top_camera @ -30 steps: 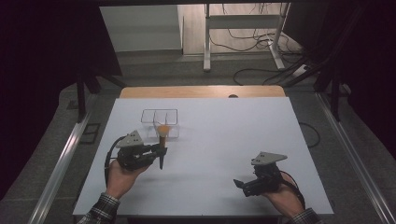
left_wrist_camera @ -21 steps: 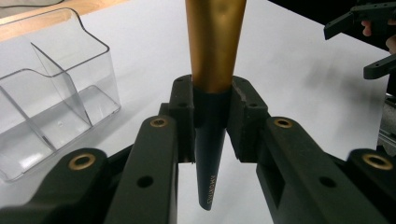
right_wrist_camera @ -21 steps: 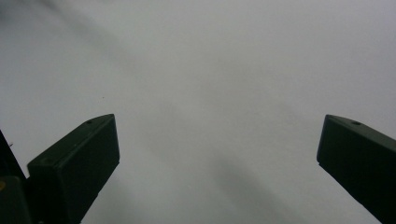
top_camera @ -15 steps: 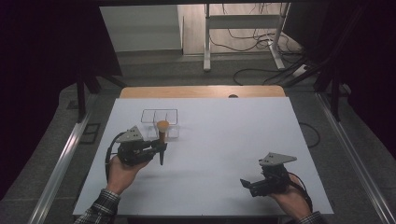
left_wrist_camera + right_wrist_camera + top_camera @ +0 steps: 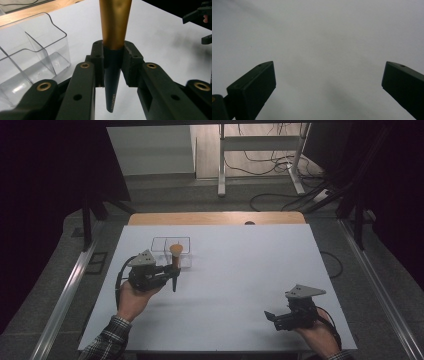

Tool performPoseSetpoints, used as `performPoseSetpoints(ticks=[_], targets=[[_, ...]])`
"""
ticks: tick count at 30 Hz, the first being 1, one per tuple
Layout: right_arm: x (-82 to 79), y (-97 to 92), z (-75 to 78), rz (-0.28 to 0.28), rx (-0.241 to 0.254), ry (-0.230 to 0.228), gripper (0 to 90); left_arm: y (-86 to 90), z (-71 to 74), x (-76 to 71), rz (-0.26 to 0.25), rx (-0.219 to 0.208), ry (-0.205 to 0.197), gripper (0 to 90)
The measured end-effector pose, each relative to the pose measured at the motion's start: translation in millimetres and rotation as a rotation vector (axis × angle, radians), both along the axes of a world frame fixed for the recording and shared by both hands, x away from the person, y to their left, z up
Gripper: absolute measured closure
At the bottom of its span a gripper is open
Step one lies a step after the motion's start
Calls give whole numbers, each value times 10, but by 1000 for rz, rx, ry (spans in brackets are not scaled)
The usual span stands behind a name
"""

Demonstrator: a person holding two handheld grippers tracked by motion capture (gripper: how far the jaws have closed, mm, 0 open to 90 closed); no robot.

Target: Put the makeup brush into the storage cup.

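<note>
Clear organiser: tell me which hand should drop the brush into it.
Left. The left gripper already clamps the brush right beside the clear organiser. The right gripper sits open and empty near the table's front right corner.

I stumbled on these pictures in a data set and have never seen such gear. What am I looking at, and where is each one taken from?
No robot here: a person at a white table holds hand-held tongs in each hand. The wide picture comes from a camera above, looking down. The other two come from small cameras riding on each pair of tongs, looking along their black jaws.

On the table stands a clear plastic organiser with compartments. The left tongs are shut on a tapered pen-like tool, gold above and dark blue below, held close beside the organiser. The right tongs are open with nothing between them, low over bare table near the person.
</note>
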State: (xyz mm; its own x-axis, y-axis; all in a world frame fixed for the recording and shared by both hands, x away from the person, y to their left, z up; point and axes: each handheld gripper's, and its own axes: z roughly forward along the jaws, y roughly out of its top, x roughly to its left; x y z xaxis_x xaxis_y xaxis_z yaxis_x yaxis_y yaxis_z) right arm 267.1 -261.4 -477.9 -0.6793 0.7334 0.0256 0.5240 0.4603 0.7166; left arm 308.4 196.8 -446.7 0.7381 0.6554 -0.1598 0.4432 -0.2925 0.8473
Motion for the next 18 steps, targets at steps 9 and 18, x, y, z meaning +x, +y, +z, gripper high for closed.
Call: performPoseSetpoints(ticks=[9, 18], targets=[[-14, -97, -14, -25, 2, 3, 0, 24, 25, 75, 10, -9, -1, 736], [-32, -198, -19, -49, 6, 9, 0, 29, 57, 160, 19, -10, -2, 736]])
